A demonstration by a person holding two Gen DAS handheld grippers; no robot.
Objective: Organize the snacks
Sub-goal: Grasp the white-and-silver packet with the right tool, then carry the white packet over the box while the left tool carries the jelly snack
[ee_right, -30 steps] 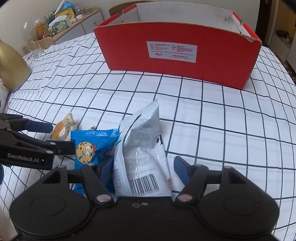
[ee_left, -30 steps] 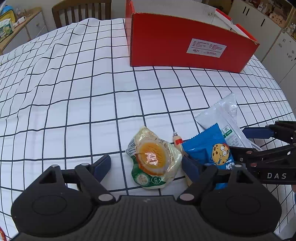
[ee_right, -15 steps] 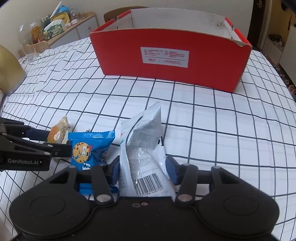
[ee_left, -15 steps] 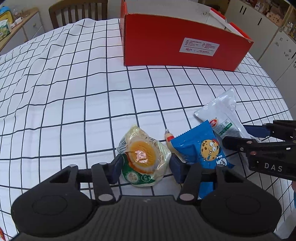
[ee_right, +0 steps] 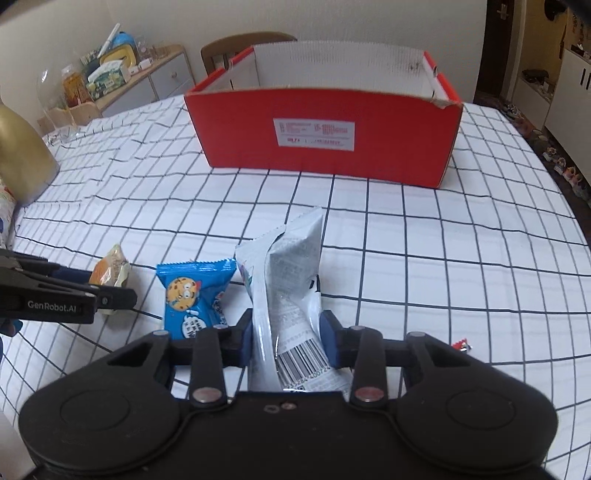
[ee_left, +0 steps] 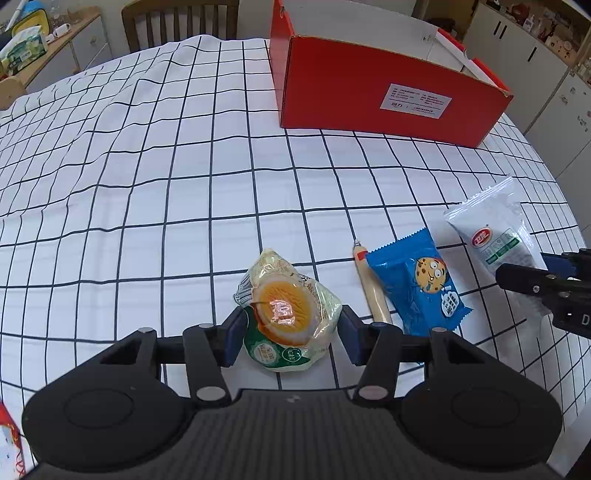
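My left gripper (ee_left: 290, 338) is shut on a clear-wrapped snack with an orange egg yolk picture (ee_left: 284, 310), held just above the checked tablecloth. My right gripper (ee_right: 286, 341) is shut on a white and grey snack pouch (ee_right: 291, 291), which stands upright between the pads; the pouch also shows in the left wrist view (ee_left: 495, 232). A blue cookie packet (ee_left: 417, 280) and a thin sausage stick (ee_left: 371, 288) lie on the cloth between the two grippers. The open red cardboard box (ee_right: 325, 133) stands at the far side of the table.
A checked white tablecloth (ee_left: 166, 177) covers the table, with wrinkles at the left. A gold bottle (ee_right: 22, 155) stands at the left edge. A wooden chair (ee_left: 181, 18) and a sideboard with clutter (ee_right: 122, 77) stand beyond the table. White cabinets (ee_left: 524, 55) are at the right.
Both grippers have closed from open onto their snacks: the left on the egg yolk snack, the right on the white pouch. Both have risen and drawn back slightly.
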